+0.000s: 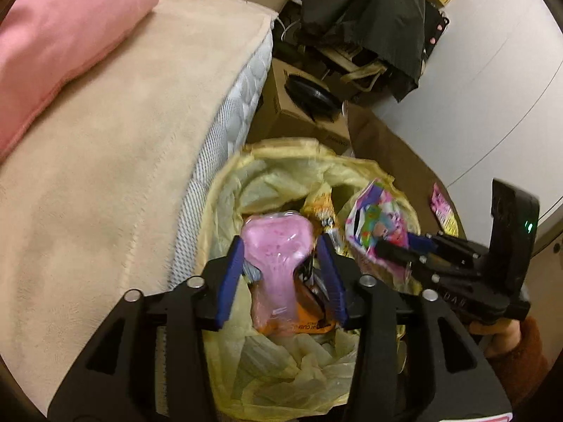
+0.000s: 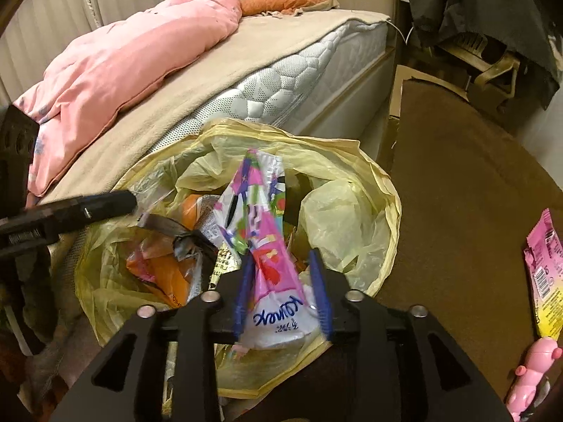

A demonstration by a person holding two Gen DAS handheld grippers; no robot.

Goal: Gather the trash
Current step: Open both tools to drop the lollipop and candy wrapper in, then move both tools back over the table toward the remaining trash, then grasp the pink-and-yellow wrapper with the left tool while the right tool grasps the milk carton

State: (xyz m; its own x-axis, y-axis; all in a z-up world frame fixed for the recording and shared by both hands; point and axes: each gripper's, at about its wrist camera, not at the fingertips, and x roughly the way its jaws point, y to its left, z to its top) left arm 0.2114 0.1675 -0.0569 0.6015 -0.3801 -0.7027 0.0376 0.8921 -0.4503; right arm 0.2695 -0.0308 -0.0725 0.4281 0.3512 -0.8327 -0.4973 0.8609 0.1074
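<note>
At lower centre of both views, our left hand-held gripper (image 1: 281, 263) stands half open around a pink packet (image 1: 278, 246), our right hand-held gripper (image 2: 283, 288) likewise around a tissue pack (image 2: 267, 246), both above the yellow bin bag (image 2: 352, 161).

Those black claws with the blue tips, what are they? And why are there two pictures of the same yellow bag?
They are two grabbing tools, and a person holds one in each hand. Each tool has a small camera that looks along its two blue fingers, so you get one picture from each hand.

The left gripper has a pink plastic packet between its fingers, and the right gripper has a colourful Kleenex tissue wrapper between its fingers. The fingers look loose on both. Both hang over the yellow trash bag, which already has orange wrappers inside.

The bag stands beside a bed with a pink blanket. On the brown floor to the right lie another pink wrapper and a pink toy.
</note>
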